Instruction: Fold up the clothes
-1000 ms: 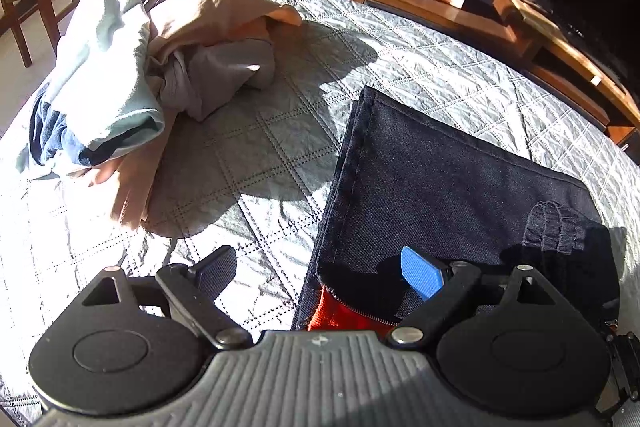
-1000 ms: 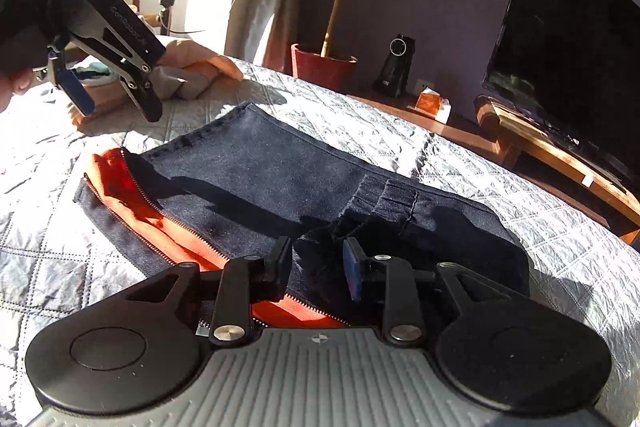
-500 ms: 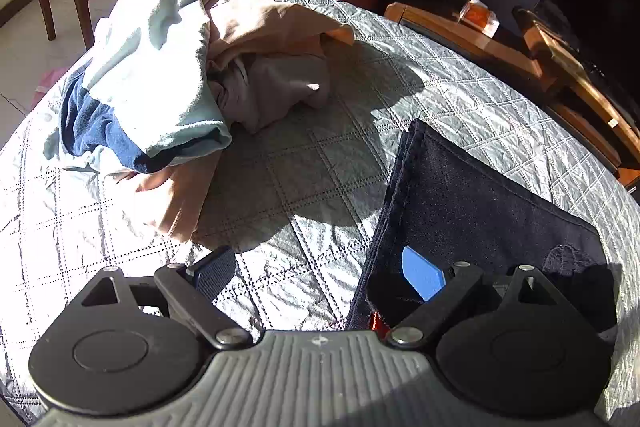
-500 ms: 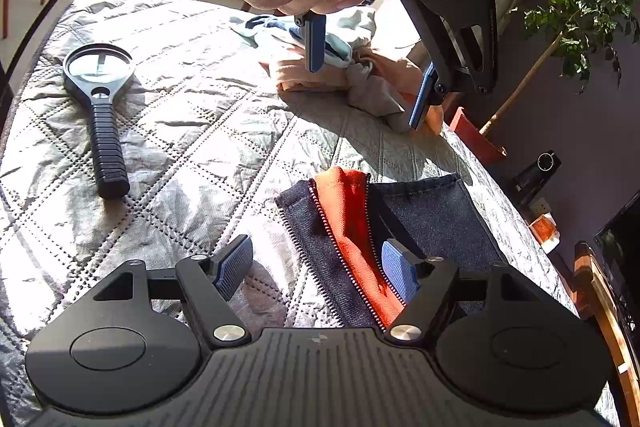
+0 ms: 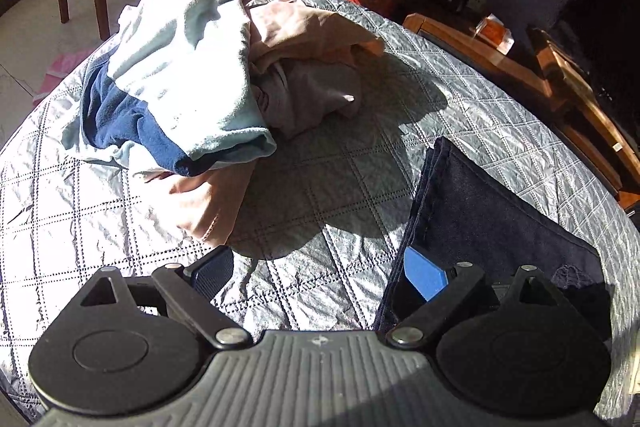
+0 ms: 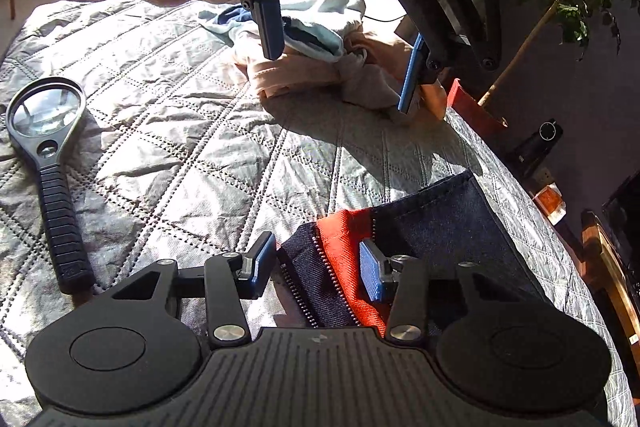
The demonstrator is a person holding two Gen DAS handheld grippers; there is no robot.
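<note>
On the left of the quilted tabletop (image 5: 320, 187) lies the unfolded heap of clothes (image 5: 192, 75). The left gripper (image 5: 316, 275), fingers spread wide and empty, tilts steeply down over bare quilt between that heap and the folded dark jacket (image 5: 492, 215). To the right, the right gripper (image 6: 316, 267) angles down at the jacket's zipped, orange-lined corner, its fingers closing astride it but not yet pinching, so the jacket's fold looks nearly finished and the heap calls for the left gripper next.
</note>
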